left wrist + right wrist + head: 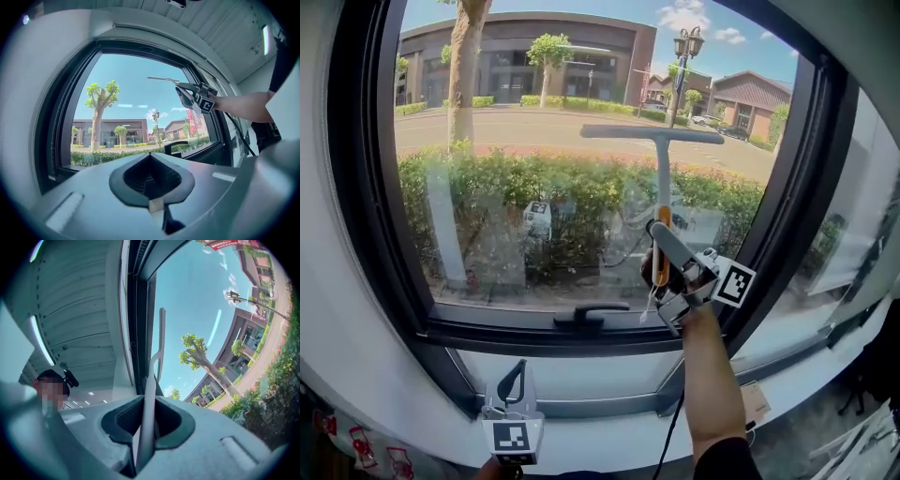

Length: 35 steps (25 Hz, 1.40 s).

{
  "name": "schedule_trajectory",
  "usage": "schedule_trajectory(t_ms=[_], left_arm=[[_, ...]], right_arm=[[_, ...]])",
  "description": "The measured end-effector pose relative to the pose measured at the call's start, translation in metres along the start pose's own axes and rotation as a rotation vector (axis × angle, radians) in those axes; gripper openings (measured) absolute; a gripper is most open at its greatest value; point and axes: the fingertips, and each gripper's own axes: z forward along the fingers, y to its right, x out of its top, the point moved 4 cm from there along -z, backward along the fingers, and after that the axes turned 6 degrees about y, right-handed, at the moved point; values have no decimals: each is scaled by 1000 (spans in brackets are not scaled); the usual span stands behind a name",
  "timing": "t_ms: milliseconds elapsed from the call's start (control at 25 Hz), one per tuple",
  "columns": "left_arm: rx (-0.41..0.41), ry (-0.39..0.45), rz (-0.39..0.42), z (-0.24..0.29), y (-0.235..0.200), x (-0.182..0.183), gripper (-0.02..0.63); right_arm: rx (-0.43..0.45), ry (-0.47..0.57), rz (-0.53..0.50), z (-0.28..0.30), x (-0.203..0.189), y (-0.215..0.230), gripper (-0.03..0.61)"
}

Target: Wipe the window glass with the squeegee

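Left gripper [151,176], jaws together and empty, faces window glass [131,108]; right gripper [187,96] holds squeegee [161,78].

The right tool [666,246] hides the handle end of the squeegee [662,178], and the head view's bottom edge cuts off the left tool [516,380].

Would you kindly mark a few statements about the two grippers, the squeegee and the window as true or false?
1. The right gripper is shut on the squeegee, gripping its handle. True.
2. The left gripper holds a cloth. False: its jaws are together with nothing between them.
3. The squeegee's blade runs level in front of the glass. True.
4. The window handle sits at the top of the frame. False: it is on the bottom rail, near the middle.
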Motion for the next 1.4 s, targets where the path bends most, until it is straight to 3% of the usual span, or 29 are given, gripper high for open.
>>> schedule_trajectory(t_ms=[160,320,680,1040,1400], left_arm=[[58,45,18,16,20,20,18],[43,113,71,33,55,56,18],[106,161,112,47,96,73,18],[111,157,138,55,114,71,18],[85,87,86,49,119,45,18]], right_arm=[[34,-4,-29,7,47,-7,44],[82,25,-68,18,112,-17,44],[165,106,-93,39,218,-40,44],[178,102,-48,26,215,-26,44],[163,70,74,-24,144,-19,44]])
